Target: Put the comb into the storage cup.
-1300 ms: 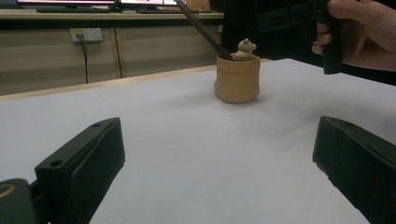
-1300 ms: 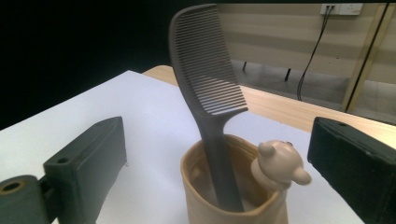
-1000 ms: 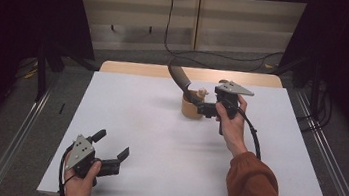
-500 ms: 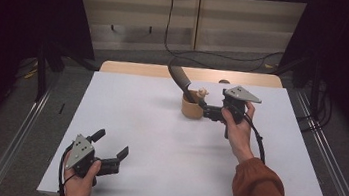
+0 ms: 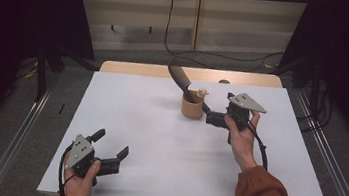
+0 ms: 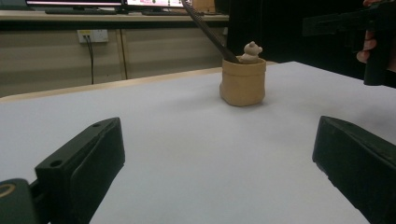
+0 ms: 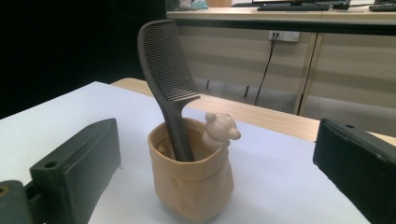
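Jaws of the right gripper (image 5: 210,116) stand spread just short of a tan soft pot (image 7: 191,179) holding a dark plastic comb (image 7: 167,79) and small bear figure (image 7: 219,128); left gripper (image 5: 110,151), likewise spread, sits well apart

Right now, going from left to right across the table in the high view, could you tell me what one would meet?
Left gripper → tan cup holding the dark comb → right gripper.

White table (image 5: 157,141), wall socket (image 6: 94,35) w/ cable, keyboards on rear desk (image 7: 299,14).
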`<state>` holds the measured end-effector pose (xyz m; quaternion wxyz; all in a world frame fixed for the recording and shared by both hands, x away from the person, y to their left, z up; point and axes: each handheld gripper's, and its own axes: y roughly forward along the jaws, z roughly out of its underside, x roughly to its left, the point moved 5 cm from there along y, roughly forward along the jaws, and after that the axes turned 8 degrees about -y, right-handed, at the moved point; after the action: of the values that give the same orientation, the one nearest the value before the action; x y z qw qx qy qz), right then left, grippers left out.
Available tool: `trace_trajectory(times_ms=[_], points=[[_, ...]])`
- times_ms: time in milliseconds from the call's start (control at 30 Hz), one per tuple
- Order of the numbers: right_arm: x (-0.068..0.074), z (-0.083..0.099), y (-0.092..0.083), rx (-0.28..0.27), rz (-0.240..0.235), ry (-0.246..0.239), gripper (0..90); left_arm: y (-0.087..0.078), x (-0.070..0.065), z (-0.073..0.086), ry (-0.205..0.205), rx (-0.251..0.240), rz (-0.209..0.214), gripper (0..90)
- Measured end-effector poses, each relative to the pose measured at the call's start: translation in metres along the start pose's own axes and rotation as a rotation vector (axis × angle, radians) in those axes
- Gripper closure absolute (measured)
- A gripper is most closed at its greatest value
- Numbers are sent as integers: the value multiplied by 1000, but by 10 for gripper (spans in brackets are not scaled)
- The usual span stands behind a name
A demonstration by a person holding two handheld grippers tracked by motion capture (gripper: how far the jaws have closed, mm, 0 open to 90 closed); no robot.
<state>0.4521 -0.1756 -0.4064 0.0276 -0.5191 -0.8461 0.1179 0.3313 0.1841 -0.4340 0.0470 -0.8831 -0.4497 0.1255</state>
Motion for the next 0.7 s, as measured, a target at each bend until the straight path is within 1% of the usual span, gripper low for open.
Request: trace_trajectory(times_ms=[67, 100, 167, 233, 400, 567, 700], points=[[0, -1, -3, -4, 2, -3, 5, 0, 0, 0, 0, 0, -1, 24], [0, -1, -5, -7, 4, -12, 5, 0, 0, 0, 0, -1, 0, 24], [0, 0, -9, -10, 3, -16, 5, 0, -1, 0, -8, -9, 2, 24], [0, 1, -12, -9, -3, -21, 6, 0, -1, 0, -3, -4, 4, 24], [-3, 2, -21, -22, 11, -29, 4, 0, 0, 0, -2, -1, -8, 24], [-3, 6, -31, -27, 6, -45, 6, -1, 0, 1, 1, 1, -14, 24], [-4, 8, -39, -31, 10, -34, 6, -2, 0, 1, -2, -3, -17, 24]])
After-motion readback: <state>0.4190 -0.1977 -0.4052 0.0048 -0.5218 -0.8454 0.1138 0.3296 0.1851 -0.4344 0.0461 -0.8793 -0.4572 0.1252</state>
